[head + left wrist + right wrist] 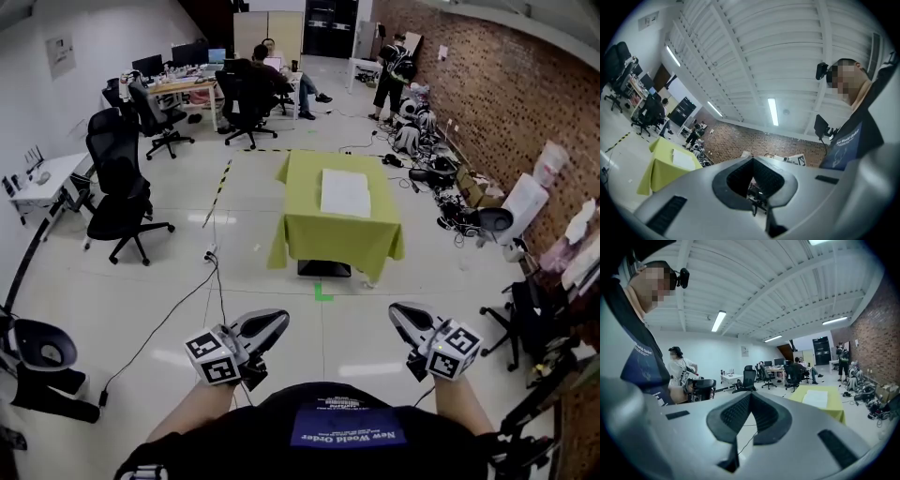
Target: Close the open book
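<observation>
The open book [345, 192] lies flat, white pages up, on a table under a yellow-green cloth [309, 239] in the middle of the room, far ahead of me. Both grippers hang close to my body, well short of the table. My left gripper [274, 323] has its jaws together with nothing held. My right gripper [397, 314] is shut and empty too. The left gripper view shows the book [683, 159] small at the left, beyond the closed left gripper [752, 159]. In the right gripper view the book [815, 398] sits to the right of the closed right gripper [750, 395].
Black office chairs [117, 192] stand at the left, and a cable [192, 300] trails across the floor toward the table. Clutter and gear [459, 202] line the brick wall at the right. People sit at desks [258, 80] behind the table. A green tape mark [322, 292] lies before it.
</observation>
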